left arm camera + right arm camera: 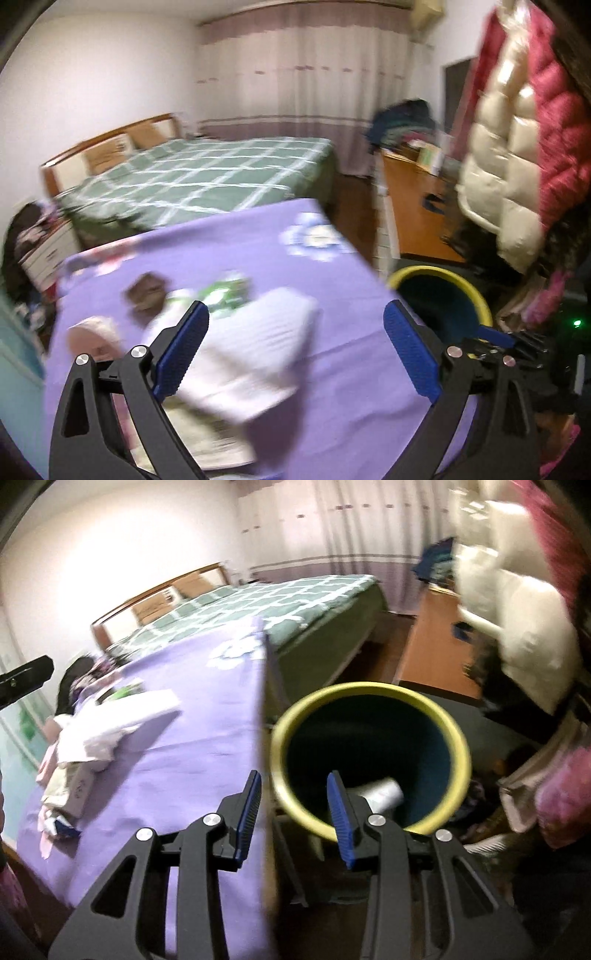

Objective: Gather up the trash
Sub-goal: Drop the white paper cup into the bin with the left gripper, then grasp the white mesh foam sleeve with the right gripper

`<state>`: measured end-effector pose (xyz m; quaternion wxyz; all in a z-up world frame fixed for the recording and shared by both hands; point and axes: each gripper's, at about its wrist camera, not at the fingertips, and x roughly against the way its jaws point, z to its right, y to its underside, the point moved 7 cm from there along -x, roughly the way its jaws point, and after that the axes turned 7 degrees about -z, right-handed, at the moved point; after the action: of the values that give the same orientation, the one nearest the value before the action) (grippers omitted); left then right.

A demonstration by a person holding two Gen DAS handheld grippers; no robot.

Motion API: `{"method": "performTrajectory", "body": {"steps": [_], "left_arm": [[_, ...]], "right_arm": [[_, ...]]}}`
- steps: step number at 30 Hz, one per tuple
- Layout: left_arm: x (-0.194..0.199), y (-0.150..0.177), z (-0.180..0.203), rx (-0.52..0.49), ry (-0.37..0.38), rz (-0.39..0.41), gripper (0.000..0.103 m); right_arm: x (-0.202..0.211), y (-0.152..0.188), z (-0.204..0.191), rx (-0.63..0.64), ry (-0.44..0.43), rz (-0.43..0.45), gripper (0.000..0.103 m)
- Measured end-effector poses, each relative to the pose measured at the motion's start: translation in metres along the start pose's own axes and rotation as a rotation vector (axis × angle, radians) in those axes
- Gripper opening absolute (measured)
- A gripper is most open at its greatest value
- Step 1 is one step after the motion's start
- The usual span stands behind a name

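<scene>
— How does the left gripper (295, 347) stand?
— Angled downward, its blue-padded fingers (181, 354) spread wide, with nothing pressed between the pads.
— And the right gripper (295, 812)?
— Also tipped downward, jaws parted more narrowly and empty. Its black frame shows past the left gripper's right finger; no hand shows in either view.

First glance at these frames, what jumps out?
The yellow-rimmed bin fills the centre of the right wrist view, just beyond the open right gripper, with a pale cylinder inside. Left of it, a purple cloth carries a pile of paper trash under the wide-open left gripper.
</scene>
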<state>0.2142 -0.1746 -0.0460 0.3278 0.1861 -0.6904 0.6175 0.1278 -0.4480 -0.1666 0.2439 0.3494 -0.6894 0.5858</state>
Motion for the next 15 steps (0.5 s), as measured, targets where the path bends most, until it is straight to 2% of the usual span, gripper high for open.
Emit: {"method": "performTrajectory", "body": {"steps": [3, 7, 10, 15], "left_arm": [[0.016, 0.013, -0.048, 0.057, -0.082, 0.019, 0.095], [0.034, 0.029, -0.104, 0.125, -0.153, 0.039, 0.096], [0.047, 0.045, -0.143, 0.178, -0.175, 0.049, 0.096], [0.054, 0.062, -0.175, 0.214, -0.192, 0.054, 0.096]], "right_arm": [[-0.003, -0.009, -0.034, 0.047, -0.023, 0.006, 0.036], [-0.006, -0.019, -0.081, 0.12, -0.045, 0.016, 0.036], [-0.011, -0.028, -0.123, 0.186, -0.071, 0.021, 0.036], [-0.026, -0.043, -0.192, 0.304, -0.11, 0.017, 0.036]]}}
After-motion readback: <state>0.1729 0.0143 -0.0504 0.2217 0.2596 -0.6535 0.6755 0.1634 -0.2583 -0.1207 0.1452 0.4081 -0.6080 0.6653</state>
